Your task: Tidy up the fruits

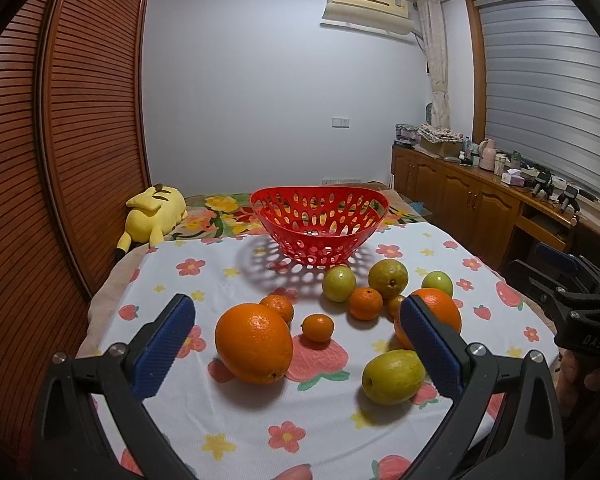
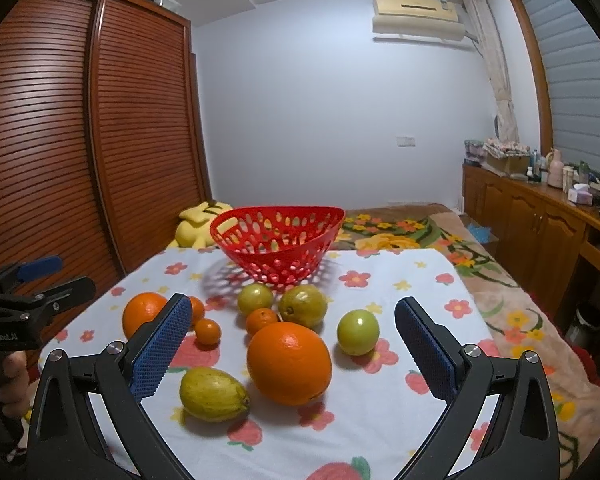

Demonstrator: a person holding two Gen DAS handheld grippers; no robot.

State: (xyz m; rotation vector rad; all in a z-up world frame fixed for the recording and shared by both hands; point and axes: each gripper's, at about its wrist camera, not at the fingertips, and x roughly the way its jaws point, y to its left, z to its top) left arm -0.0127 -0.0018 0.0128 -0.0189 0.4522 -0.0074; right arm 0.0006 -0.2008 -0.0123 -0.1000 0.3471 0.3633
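Lying straight ahead between the wide-spread left gripper (image 1: pixel 296 344) pads, one orange (image 1: pixel 253 343) is framed; another orange (image 2: pixel 289 363) faces the equally wide right gripper (image 2: pixel 294 344).

both wrist views face the basket (image 1: pixel 320 224) (close, low, side by side).

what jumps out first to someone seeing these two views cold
The red perforated basket at the far end of the flowered cloth draws the eye first, with no fruit visible inside. Next come the two big oranges, one between the open left gripper fingers, the other between the open right gripper fingers, with smaller citrus and green-yellow fruits loose around them. A yellow plush toy lies beyond the cloth by the wardrobe.
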